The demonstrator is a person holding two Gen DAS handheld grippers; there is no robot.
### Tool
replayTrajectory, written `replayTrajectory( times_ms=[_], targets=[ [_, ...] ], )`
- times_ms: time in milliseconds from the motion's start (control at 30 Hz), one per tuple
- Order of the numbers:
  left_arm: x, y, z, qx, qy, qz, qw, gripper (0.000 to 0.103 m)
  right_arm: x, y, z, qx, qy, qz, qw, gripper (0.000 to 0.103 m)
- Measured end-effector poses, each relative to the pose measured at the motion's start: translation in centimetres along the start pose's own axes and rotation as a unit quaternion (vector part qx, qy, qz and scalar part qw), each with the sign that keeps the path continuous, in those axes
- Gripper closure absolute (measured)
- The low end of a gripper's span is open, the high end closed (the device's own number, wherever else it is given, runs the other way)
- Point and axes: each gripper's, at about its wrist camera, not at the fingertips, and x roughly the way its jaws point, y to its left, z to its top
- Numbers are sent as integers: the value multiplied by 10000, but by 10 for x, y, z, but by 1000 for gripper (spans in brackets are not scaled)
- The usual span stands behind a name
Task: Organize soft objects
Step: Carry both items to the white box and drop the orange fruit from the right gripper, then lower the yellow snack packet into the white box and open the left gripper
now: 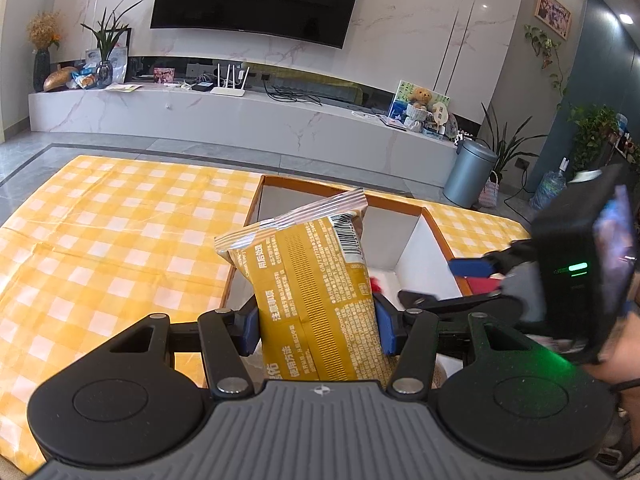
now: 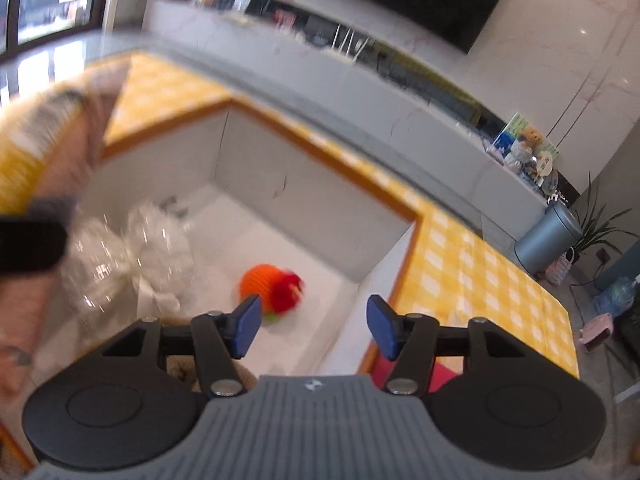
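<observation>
Yellow checked cloth (image 1: 104,240) carries an orange-rimmed box (image 1: 316,185). Left gripper (image 1: 316,330) clamps a yellow wipes pack (image 1: 312,288) — long axis upright, leaning over the box's near-left edge. Right gripper (image 2: 314,326) gapes empty just above the knitted orange toy (image 2: 272,286) — that toy lies inside, toward the box's right wall.

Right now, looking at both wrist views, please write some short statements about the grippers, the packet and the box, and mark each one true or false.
1. The left gripper holds the yellow packet between its pads. True.
2. The right gripper is shut on the orange toy. False: it is open and empty; the orange and red toy lies on the box floor.
3. The box has an orange rim and a white inside. True.
4. The tablecloth is plain blue. False: the tablecloth is yellow and white checked.
</observation>
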Motion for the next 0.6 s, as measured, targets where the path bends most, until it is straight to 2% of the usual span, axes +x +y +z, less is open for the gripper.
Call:
replayTrajectory(
  times_ms=[67,333,433,533,600],
  targets=[
    [3,-4,3,88,18,42,10000,41,-13,-9,-1,204,-159,17,9997,38],
    [40,-30,35,412,127,376,9984,41,-49,-57,-12,699,-597,-173,9956,38],
    [69,-40,43,560,383,521,9963,41,-56,-69,-20,907,-686,-185,9933,38],
    [101,-48,43,859,719,790,9906,41,-58,-75,-28,1016,-730,-123,9921,37],
    [116,-49,43,966,893,808,9880,41,-57,-78,-33,1078,-732,-86,9914,37]
  ],
)
